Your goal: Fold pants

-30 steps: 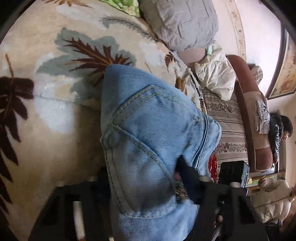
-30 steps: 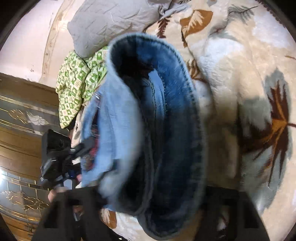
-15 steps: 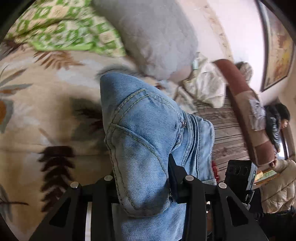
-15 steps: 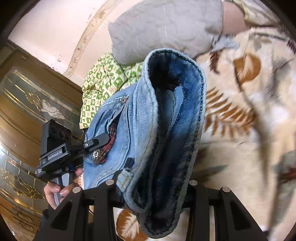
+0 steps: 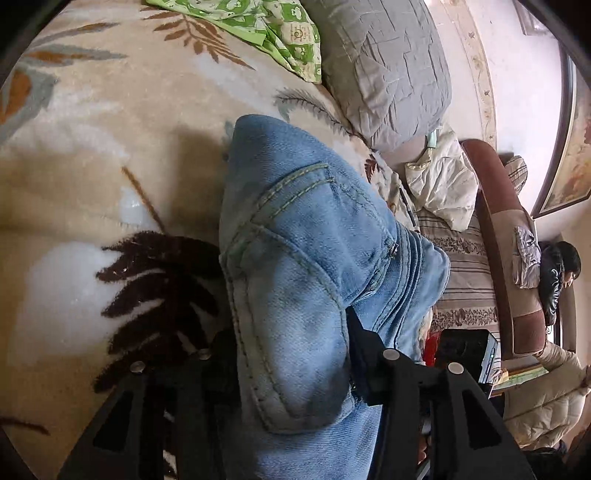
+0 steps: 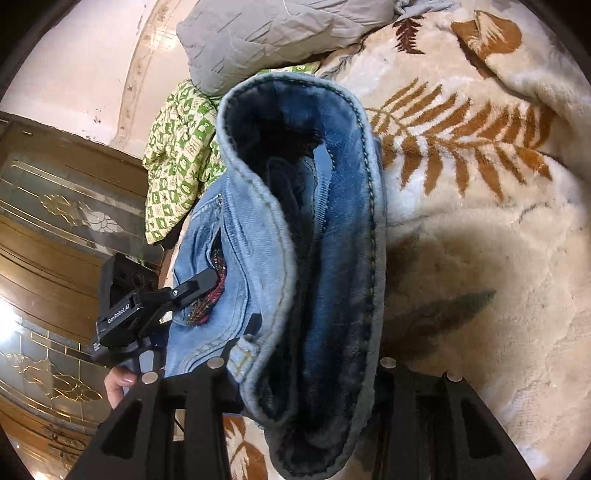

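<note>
gripping the jeans (image 5: 295, 258) above the blanket (image 5: 92, 166), left tongs (image 5: 291, 354) and right tongs (image 6: 306, 365) both clamped on denim.

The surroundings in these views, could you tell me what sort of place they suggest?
Probably a lived-in home bedroom or sitting room: a plush leaf-print blanket, a grey quilted pillow, and a brown sofa beside it.

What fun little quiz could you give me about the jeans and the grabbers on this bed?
1. True or false: the left gripper is clamped on the jeans.
2. Which lies beside the grey pillow? A) a green patterned cloth B) a red ball C) a book
3. Fill in: the blanket under the jeans has a ____ pattern.

Key: 1 true. 2 A. 3 leaf. The right gripper grips the jeans too.
</note>
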`<state>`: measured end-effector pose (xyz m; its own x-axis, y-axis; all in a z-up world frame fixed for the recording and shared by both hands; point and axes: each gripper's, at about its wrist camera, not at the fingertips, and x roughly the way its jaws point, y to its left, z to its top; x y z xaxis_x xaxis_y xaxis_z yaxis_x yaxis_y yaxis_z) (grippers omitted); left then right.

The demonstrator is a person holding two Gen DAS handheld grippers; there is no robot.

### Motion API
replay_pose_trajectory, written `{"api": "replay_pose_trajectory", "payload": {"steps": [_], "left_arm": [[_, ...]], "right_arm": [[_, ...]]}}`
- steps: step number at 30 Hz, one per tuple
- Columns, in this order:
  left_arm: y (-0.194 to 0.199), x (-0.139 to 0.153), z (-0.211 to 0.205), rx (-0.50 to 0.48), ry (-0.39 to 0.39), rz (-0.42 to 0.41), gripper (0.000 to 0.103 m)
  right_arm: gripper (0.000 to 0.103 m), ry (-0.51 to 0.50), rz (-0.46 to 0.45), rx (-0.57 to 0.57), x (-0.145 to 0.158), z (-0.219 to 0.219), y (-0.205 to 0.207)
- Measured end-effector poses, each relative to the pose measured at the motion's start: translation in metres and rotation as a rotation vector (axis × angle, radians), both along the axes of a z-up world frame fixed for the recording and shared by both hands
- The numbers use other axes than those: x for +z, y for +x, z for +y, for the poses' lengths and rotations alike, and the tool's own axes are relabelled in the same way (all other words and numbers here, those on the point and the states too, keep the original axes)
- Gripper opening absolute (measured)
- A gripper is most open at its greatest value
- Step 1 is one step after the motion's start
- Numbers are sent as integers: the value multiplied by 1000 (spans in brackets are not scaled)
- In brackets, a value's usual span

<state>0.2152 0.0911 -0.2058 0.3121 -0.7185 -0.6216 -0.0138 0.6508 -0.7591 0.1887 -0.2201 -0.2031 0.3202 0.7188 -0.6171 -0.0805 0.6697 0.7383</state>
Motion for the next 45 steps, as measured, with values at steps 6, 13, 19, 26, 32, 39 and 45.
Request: {"api": "replay_pose_trajectory", "payload": {"steps": [6,13,19,26,32,39,45], "left_arm": [[0,6,-2,7,14,2,61],[-10,27,0,94,17,60,103],[-22,51,3,153,22,-35,103],[-50,67,2,138,124,-151,103],[-76,58,-1,122,191,-169,103],[-81,37,-10,127,149,-134,103],[-75,25,-16,143,133,-114,103]], "right_arm": [[57,-29,-12,2,3,-9,-4],[103,-36,-45,-57,33,-10,-1],[103,-146,-145,-74,73,-21,-6],[103,-333,-245,-53,101,-16,-11],[103,-443,-325,-31,109,-2,-5],[103,-499,-339,26,98,13,21],[103,-436,-199,110,68,22,71]]}}
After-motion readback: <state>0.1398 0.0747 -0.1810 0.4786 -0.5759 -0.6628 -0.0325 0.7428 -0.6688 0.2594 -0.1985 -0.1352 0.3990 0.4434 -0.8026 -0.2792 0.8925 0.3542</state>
